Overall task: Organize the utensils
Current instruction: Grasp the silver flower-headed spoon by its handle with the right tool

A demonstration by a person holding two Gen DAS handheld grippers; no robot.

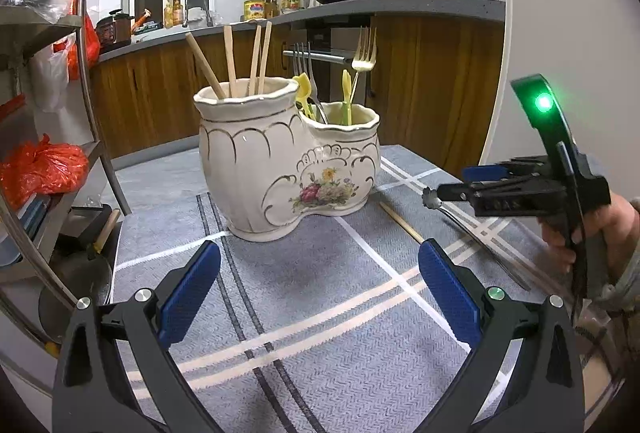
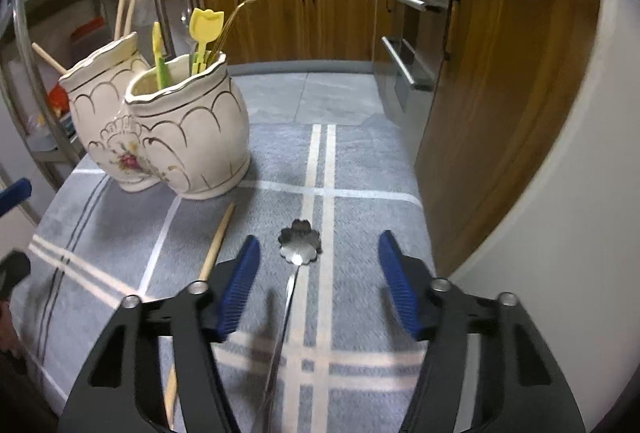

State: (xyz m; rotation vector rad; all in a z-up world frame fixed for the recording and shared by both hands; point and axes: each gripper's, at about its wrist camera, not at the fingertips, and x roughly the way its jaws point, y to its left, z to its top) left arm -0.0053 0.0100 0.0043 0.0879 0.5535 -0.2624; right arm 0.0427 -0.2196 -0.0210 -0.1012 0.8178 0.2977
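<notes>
A white floral double-pot holder (image 1: 286, 157) stands on the grey mat; it also shows in the right wrist view (image 2: 176, 129). Its taller pot holds wooden chopsticks (image 1: 244, 59), its lower pot holds forks (image 1: 362, 55) and yellow-green plastic picks. A metal spoon with a flower-shaped bowl (image 2: 300, 245) lies on the mat between the open fingers of my right gripper (image 2: 318, 261), which hovers just above it. A loose wooden chopstick (image 2: 216, 245) lies to its left. My left gripper (image 1: 320, 281) is open and empty in front of the holder.
The grey striped mat (image 1: 320, 333) covers the table. A metal shelf rack (image 1: 48, 113) with orange bags stands at the left. Wooden cabinets and a kitchen counter (image 1: 360, 9) run behind. The oven handles (image 2: 404, 65) are at the right.
</notes>
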